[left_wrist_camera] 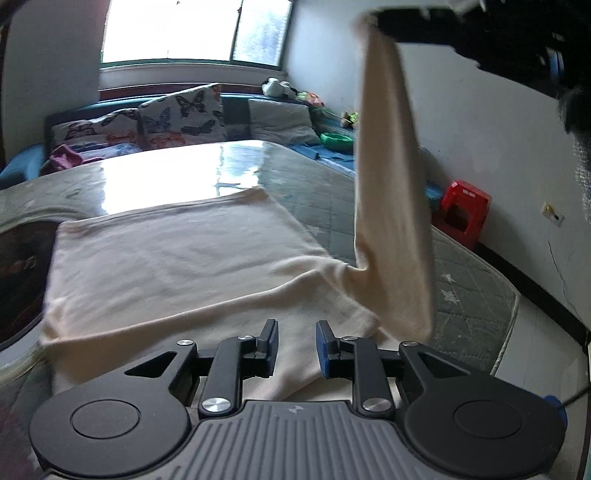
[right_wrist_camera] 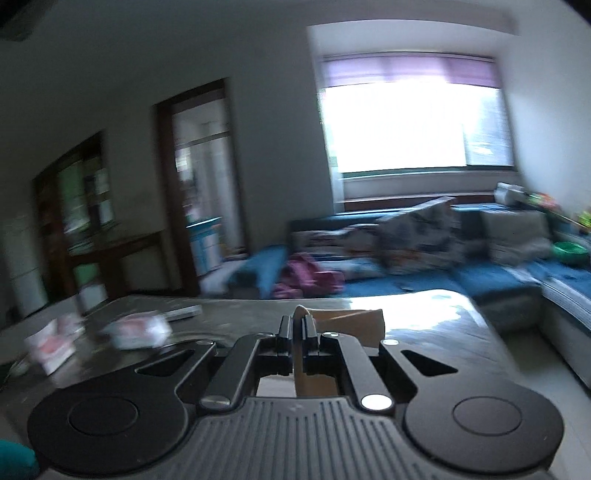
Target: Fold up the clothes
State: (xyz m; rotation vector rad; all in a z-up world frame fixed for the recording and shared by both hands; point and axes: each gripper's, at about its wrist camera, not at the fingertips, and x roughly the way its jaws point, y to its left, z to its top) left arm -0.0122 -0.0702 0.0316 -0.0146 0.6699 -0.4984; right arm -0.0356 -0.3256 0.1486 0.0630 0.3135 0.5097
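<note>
A cream garment (left_wrist_camera: 177,266) lies spread flat on the glossy table (left_wrist_camera: 166,173). Its right sleeve (left_wrist_camera: 391,192) is lifted high, stretched up to the top right of the left wrist view, where the dark right gripper (left_wrist_camera: 384,20) holds its end. My left gripper (left_wrist_camera: 295,332) hovers open just above the garment's near edge, with nothing between its blue pads. In the right wrist view, my right gripper (right_wrist_camera: 298,325) is shut on the cream sleeve cloth (right_wrist_camera: 351,325), which shows between and beyond the fingers. That view is blurred.
A quilted mattress (left_wrist_camera: 461,280) lies along the table's right side, with a red stool (left_wrist_camera: 465,210) by the wall. A blue sofa (left_wrist_camera: 236,118) with butterfly cushions sits behind the table. White packets (right_wrist_camera: 136,332) lie on the table's left part.
</note>
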